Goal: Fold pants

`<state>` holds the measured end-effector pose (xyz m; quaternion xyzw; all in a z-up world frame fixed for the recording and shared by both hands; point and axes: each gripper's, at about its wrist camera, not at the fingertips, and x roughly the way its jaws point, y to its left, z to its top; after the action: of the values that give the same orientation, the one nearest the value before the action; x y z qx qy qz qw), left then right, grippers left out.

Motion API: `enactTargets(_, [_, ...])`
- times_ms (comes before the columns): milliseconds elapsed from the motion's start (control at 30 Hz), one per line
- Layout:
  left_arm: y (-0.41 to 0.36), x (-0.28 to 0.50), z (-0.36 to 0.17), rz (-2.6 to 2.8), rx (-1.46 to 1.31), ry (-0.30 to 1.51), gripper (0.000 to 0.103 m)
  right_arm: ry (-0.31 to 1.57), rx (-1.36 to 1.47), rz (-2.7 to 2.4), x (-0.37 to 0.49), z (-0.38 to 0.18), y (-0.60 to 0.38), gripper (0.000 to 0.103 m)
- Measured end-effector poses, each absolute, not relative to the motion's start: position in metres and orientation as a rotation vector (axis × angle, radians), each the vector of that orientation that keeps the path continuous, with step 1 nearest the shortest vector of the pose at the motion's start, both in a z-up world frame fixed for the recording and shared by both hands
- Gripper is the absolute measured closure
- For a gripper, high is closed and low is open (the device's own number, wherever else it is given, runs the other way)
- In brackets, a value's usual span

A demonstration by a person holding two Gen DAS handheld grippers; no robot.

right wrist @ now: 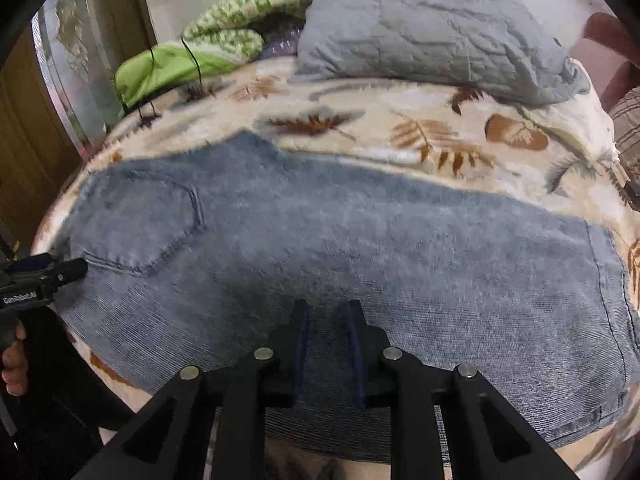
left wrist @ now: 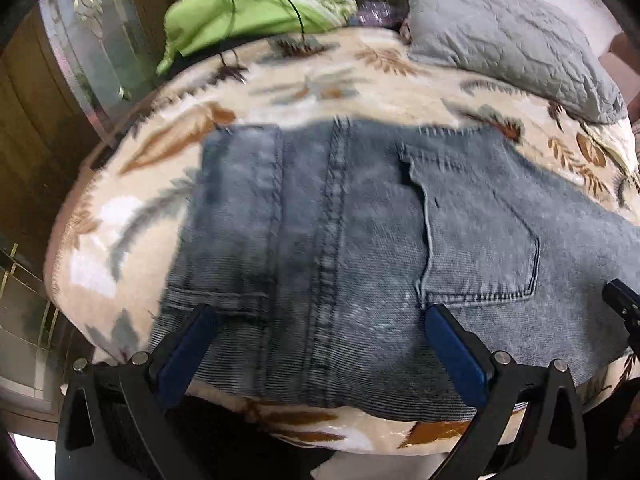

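Grey-blue jeans (left wrist: 360, 240) lie flat on a leaf-patterned bed blanket (left wrist: 320, 76), back pocket (left wrist: 480, 240) up. My left gripper (left wrist: 320, 316) is wide open, its blue pads (left wrist: 452, 344) just above the waist end near the pocket. In the right wrist view the jeans (right wrist: 400, 248) stretch across the bed to a hem at the right. My right gripper (right wrist: 328, 320) has its jaws narrowly apart over the leg's near edge, with denim showing between them. The left gripper (right wrist: 44, 276) shows at that view's left edge.
A grey pillow (left wrist: 512, 36) lies at the head of the bed. A green bundle of bedding (left wrist: 248, 12) sits at the back left. A wooden door and mirror (left wrist: 80, 60) stand left of the bed. The bed's near edge (left wrist: 320, 432) is just below the jeans.
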<state>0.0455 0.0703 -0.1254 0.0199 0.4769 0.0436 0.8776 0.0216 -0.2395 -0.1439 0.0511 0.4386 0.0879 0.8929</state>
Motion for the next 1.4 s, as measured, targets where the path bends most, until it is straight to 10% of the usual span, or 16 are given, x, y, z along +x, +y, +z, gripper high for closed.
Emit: enactTargets(1400, [0.109,0.077,-0.140,0.203,-0.074,1.043,0.000,0.895,-0.167,0.500,-0.002,-0.151,-0.152,0.080])
